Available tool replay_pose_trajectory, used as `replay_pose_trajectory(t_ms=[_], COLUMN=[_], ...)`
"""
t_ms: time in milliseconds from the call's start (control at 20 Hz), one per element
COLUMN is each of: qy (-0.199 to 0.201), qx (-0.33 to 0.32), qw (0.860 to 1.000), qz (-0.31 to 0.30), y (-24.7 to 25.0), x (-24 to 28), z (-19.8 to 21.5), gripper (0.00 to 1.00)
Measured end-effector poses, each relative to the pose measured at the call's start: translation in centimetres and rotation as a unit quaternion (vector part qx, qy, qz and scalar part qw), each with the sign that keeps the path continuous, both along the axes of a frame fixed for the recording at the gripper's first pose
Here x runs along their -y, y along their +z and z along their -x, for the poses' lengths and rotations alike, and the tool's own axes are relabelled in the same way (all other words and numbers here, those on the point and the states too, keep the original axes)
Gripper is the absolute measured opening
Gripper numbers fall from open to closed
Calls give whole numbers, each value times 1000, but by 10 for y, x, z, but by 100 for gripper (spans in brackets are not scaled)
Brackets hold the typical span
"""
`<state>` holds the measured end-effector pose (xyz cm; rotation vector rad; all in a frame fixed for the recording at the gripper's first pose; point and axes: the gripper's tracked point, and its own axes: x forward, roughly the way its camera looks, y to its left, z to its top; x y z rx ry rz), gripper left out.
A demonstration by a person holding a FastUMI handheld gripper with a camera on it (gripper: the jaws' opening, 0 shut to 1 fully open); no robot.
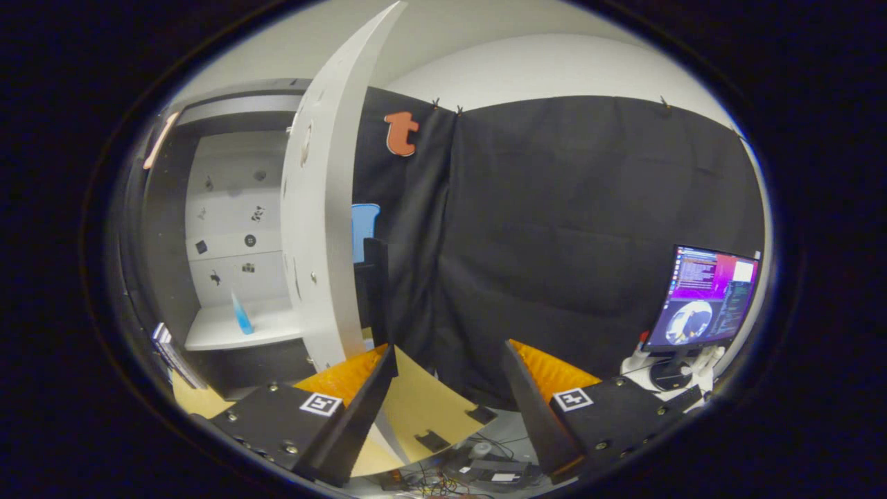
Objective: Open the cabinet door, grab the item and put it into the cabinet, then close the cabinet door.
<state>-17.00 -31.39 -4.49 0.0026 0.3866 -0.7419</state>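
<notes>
Here the gripper (450, 364) has its two fingers spread wide with nothing between them, both fingers showing ridged pads on their inner faces and each finger block carrying a small square marker. Between and just below the fingers lies a tan table (423, 409) surface with two dark patches on it, and past its edge, lower down, a tangle of cables and small boxes (485, 471) sits on the floor. Just ahead of the left finger stands the edge of the open cabinet door (322, 229), white, swung out toward the gripper and seen nearly edge-on, with a few small holes and hardware spots on its inner face. Beyond the door, left of it, the cabinet (235, 229) is open; its back wall is pale with several small dark marks. The item, a blue bottle (242, 315), stands roughly upright, leaning a little, on the white shelf (235, 329) inside the cabinet, near the shelf's middle and well apart from the fingers. A narrow dark upright piece (378, 287) stands just right of the door edge. Beyond the right finger, off to the side, a lit monitor (707, 298) stands on a round base, with some white objects (703, 360) beside the base, too small to tell what.
</notes>
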Motion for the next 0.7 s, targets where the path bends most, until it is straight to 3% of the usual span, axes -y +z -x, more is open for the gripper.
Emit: replay_pose_trajectory(t_ms=[400,700], qy=[99,192], qx=[4,18], qw=[994,976], qz=[-43,-103], y=[-5,-14], x=[-52,-112], z=[-14,-40], gripper=[95,95])
